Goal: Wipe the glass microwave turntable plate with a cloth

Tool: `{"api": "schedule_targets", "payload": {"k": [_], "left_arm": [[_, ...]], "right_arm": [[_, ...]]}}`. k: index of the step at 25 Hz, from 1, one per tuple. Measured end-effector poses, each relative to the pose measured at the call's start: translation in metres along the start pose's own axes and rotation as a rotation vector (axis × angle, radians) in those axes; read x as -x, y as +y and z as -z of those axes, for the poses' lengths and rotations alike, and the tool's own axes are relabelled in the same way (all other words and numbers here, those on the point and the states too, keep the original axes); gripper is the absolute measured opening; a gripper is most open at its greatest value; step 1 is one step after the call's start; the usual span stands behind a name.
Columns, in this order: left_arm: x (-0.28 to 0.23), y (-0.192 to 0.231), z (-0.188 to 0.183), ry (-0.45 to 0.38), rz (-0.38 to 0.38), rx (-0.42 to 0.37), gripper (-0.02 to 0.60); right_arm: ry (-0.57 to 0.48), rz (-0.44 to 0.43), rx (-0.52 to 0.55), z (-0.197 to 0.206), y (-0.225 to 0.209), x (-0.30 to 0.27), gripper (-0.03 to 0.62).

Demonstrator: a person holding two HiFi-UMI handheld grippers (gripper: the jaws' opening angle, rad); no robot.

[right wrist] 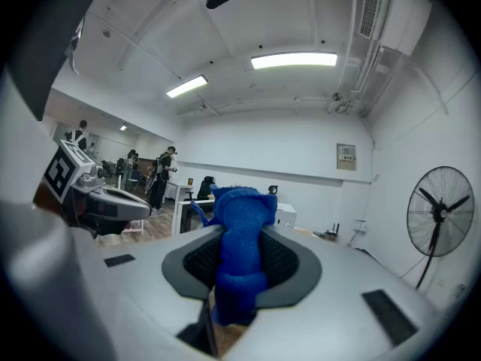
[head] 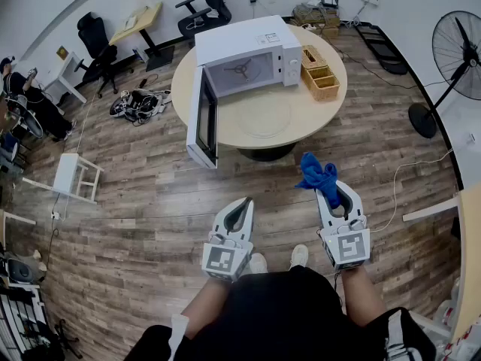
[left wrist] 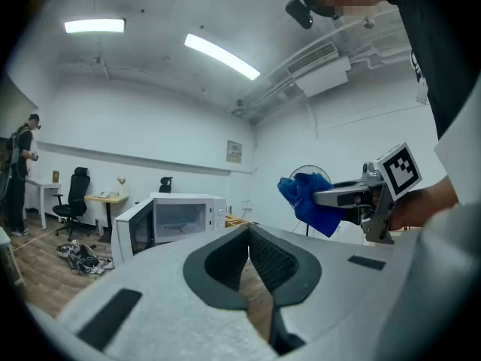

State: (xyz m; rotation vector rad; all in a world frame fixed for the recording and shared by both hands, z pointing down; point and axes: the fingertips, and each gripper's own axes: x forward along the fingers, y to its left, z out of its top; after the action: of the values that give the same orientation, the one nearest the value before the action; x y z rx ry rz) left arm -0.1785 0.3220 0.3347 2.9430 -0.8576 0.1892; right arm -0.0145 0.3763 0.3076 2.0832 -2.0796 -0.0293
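The left gripper (head: 245,203) has its two jaws pressed together at the tips, and they hold nothing. The right gripper (head: 336,194) has its jaws closed on a blue cloth (head: 317,174), which sticks up in a bunch past the tips. Both grippers are held low in front of the person, side by side but apart. They are well away from the round table (head: 319,111), with a wide strip of wood floor (head: 150,201) in between. The glass plate (head: 264,117) lies flat on the table, just in front of the white microwave (head: 248,47) and near the front edge of the table. The microwave door (head: 204,122) is wide open and reaches out past the table's edge on the left side of the plate. Wicker baskets (head: 321,74) sit on the table just beside the microwave, at its right. A standing fan (head: 460,55) is off to the right, well apart from the table, and a white stool (head: 71,175) stands far to the left
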Motion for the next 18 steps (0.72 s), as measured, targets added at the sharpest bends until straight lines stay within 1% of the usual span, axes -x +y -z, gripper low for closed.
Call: {"api": "schedule_targets", "payload": {"k": [2,6,10,14,18], "left_arm": [[-0.005,-0.005,0.003,0.004,0.007,-0.020,0.006],[-0.017,-0.012,-0.001,-0.006,-0.004,0.001,0.006],[-0.028,-0.017,-0.004,-0.013,-0.014,-0.004,0.006],[-0.040,-0.025,-0.007,-0.018,-0.037,-0.007,0.006],[-0.052,-0.030,-0.002,-0.010,-0.063,-0.059,0.006]], "right_arm": [[0.000,-0.002,0.009,0.001,-0.005,0.001,0.098],[-0.008,-0.007,-0.019,0.007,-0.018,0.000,0.098],[-0.047,-0.003,-0.055,0.004,-0.034,0.001,0.105],[-0.066,-0.036,-0.046,0.005,-0.045,0.003,0.109],[-0.086,-0.079,-0.035,0.006,-0.059,0.000,0.109]]}}
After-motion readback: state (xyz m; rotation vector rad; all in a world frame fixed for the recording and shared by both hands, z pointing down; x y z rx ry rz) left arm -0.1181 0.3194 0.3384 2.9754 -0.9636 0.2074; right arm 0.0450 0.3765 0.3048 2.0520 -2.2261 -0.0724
